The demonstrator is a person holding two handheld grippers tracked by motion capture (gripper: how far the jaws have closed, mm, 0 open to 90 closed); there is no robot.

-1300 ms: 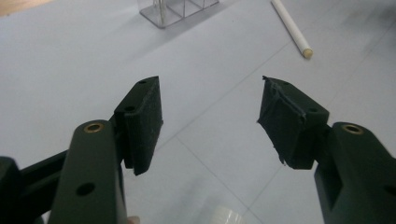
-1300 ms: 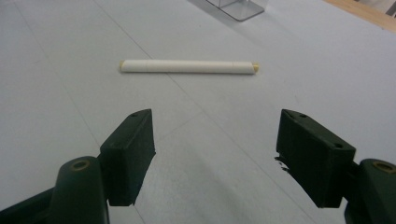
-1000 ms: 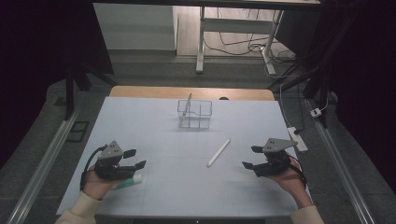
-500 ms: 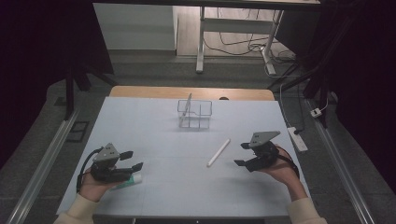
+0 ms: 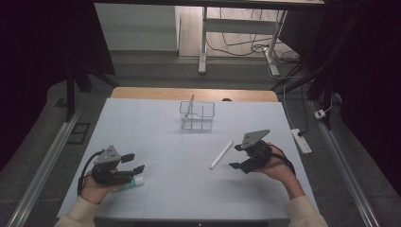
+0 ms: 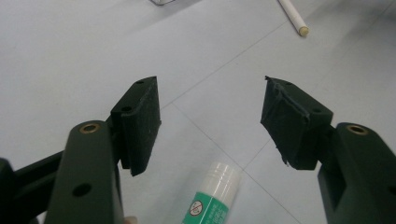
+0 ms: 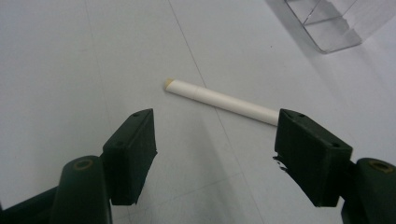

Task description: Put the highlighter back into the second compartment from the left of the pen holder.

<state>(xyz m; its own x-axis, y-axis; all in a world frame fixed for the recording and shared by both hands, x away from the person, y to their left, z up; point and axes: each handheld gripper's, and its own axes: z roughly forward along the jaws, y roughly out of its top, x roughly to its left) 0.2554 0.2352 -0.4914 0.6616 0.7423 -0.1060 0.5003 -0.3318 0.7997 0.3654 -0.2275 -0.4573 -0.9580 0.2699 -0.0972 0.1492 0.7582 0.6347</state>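
A white stick (image 5: 221,154) (image 7: 221,101) lies on the pale table (image 5: 156,127), right of centre. My right gripper (image 5: 239,156) (image 7: 215,156) hovers just right of it, open, with nothing between its jaws. A green and white glue stick (image 5: 130,183) (image 6: 209,199) lies at the front left. Over it my left gripper (image 5: 132,162) (image 6: 210,121) stands open and holds nothing. A clear divided box (image 5: 196,115) (image 7: 327,21) stands at the back middle with a thin stick leaning in its left part.
A wooden strip (image 5: 194,94) borders the table's far edge. A white power strip (image 5: 301,140) lies on the floor off the right edge. Metal rails (image 5: 45,165) run along both sides.
My right gripper has moved left and forward toward the white stick. My left gripper has slid a little nearer the front over the glue stick. Both stay open.
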